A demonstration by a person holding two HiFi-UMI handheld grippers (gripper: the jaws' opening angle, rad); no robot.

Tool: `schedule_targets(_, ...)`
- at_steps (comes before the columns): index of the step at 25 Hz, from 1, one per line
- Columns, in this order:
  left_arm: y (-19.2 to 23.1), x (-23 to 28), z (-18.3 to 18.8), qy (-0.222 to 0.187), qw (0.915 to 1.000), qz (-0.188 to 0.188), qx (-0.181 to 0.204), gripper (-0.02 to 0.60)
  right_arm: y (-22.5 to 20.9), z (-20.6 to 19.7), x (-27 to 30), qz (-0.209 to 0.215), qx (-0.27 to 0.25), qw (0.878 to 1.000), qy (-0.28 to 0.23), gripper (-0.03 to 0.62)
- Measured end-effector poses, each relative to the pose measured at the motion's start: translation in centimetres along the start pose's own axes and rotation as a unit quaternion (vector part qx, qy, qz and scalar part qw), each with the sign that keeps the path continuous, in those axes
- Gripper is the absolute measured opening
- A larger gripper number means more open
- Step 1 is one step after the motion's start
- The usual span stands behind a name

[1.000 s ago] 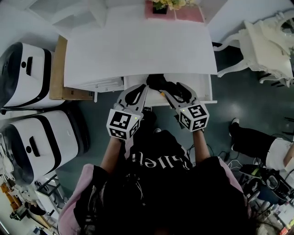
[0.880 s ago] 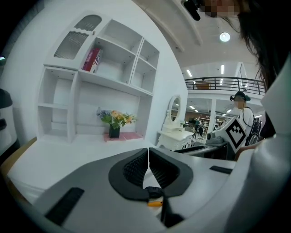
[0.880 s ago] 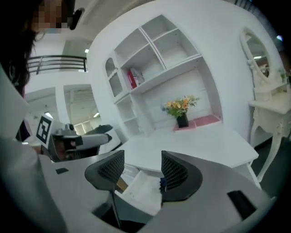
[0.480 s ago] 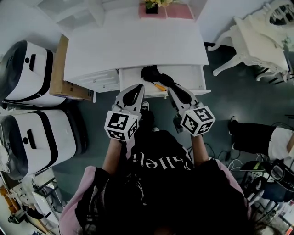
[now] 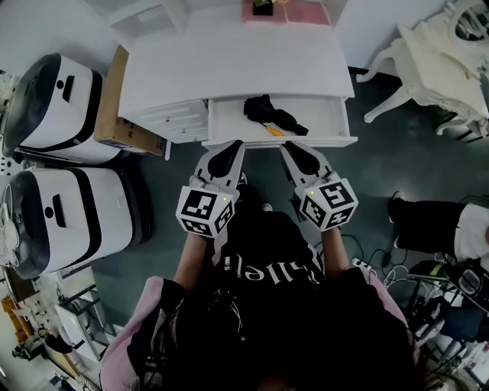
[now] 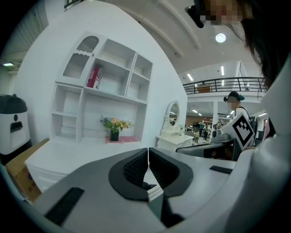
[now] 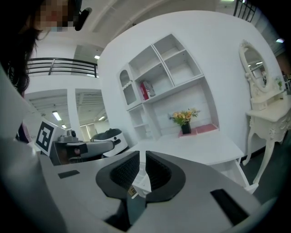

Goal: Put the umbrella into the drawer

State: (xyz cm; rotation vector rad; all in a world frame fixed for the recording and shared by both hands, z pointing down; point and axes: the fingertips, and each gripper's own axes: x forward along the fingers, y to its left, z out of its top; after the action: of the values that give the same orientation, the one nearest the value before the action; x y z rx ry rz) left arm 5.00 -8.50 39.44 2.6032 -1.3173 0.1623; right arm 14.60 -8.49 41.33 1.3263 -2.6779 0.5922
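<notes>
The black folded umbrella [image 5: 269, 114] lies inside the open white drawer [image 5: 229, 122] under the desk top [image 5: 237, 69]. Both grippers hover just in front of the drawer's front edge, apart from the umbrella. My left gripper [image 5: 235, 145] is shut, its tips touching with nothing between them [image 6: 148, 150]. My right gripper [image 5: 289, 147] is closing; a narrow gap still shows between its jaws and nothing is in it [image 7: 142, 154]. Both point roughly level toward the desk.
Two white rounded cases [image 5: 61, 99] [image 5: 69, 221] and a cardboard box [image 5: 114, 99] stand left of the desk. A white ornate chair [image 5: 435, 61] is at right, and a person's leg [image 5: 435, 225] below it. A flower pot [image 5: 263, 8] sits at the desk's back.
Both grippers have pulled back out of the drawer toward me and risen a little. The umbrella stays lying in the drawer. The right jaws have narrowed.
</notes>
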Motion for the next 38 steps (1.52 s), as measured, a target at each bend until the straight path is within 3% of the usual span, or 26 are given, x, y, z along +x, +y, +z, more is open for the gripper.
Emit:
schedule_targets(13, 0.4, -1.1, 0.3, 0.010, 0.9995, -0.027, 0.015, 0.017, 2.7, -0.2, 1.1, -0.006, -0.010, 1.000, 0.004, 0.054)
schedule_targets(38, 4.1, -3.5, 0.6, 0.004, 0.9972, -0.075, 0.002, 0.017, 7.0, -0.2, 4.5, -0.039, -0.032, 0.998, 0.033, 0.046)
